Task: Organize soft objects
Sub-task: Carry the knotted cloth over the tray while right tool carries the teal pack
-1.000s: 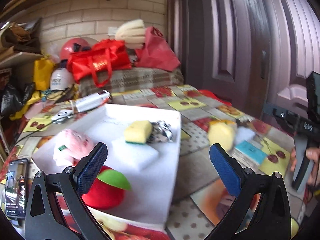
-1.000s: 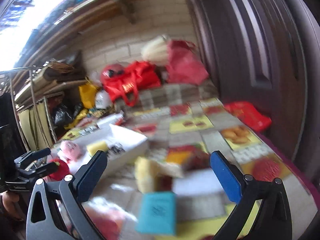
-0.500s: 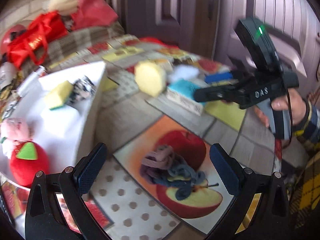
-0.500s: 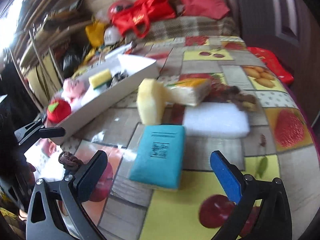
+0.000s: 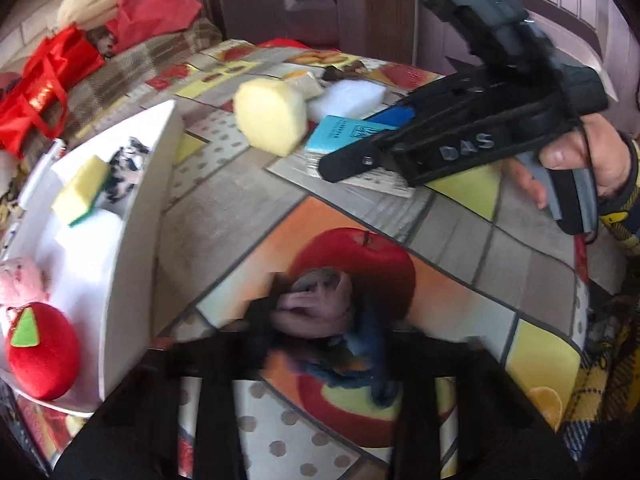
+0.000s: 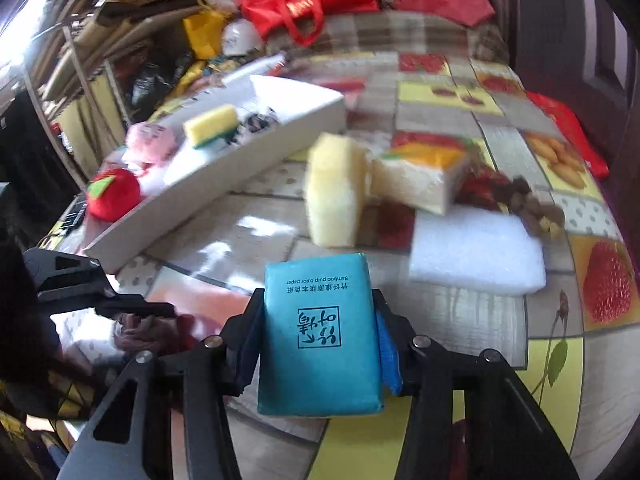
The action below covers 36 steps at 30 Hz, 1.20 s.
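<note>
A knotted purple and blue cloth bundle (image 5: 316, 304) lies on the apple print of the tablecloth. My left gripper (image 5: 324, 332) is blurred and shut on it, the jaws just come together. The same gripper (image 6: 132, 312) shows at the left of the right wrist view, on the bundle (image 6: 140, 332). A teal tissue pack (image 6: 320, 320) lies flat between the fingers of my right gripper (image 6: 320, 344). Its jaws are closing, and both pads touch the pack's long sides. From the left wrist view, the right gripper (image 5: 360, 148) reaches over the pack (image 5: 340, 134), with a hand on its handle.
A white tray (image 5: 132, 240) at the left holds a red apple plush (image 5: 40, 348), a pink plush (image 5: 20, 280) and a yellow-green sponge (image 5: 80, 188). Past the teal pack lie a yellow sponge (image 6: 336, 188), a white foam pad (image 6: 476, 252) and an orange-topped pack (image 6: 420, 180).
Both grippers have come down toward the table and their jaws have gone from wide open to closed: the left on the cloth bundle, the right around the teal pack.
</note>
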Each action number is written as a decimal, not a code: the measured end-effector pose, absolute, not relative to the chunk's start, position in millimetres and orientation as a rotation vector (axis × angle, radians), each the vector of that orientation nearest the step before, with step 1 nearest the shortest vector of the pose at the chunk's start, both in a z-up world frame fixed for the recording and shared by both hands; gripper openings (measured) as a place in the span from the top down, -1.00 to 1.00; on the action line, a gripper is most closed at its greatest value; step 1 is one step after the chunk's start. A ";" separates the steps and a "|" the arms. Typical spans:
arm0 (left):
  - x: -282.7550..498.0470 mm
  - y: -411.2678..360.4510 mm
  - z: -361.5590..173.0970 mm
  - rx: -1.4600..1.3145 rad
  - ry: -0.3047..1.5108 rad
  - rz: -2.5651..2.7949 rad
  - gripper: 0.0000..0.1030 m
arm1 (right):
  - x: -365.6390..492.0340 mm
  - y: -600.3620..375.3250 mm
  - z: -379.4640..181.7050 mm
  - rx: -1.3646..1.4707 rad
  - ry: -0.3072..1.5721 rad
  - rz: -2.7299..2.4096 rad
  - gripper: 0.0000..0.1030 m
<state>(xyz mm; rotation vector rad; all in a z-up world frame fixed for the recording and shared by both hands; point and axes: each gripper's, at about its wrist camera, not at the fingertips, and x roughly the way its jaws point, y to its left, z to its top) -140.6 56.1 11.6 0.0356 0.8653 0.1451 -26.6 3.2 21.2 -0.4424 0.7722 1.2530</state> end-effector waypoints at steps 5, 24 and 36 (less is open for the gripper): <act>-152.2 52.5 21.7 0.063 0.792 0.193 0.47 | -43.4 -23.1 49.0 -0.304 0.494 1.304 0.04; -248.5 126.9 63.4 -0.112 0.359 0.646 0.46 | -46.9 -7.4 60.2 -0.158 0.347 1.227 0.04; -260.4 154.2 57.4 -0.137 0.362 0.733 0.46 | -76.7 29.4 57.6 -0.235 0.324 1.333 0.04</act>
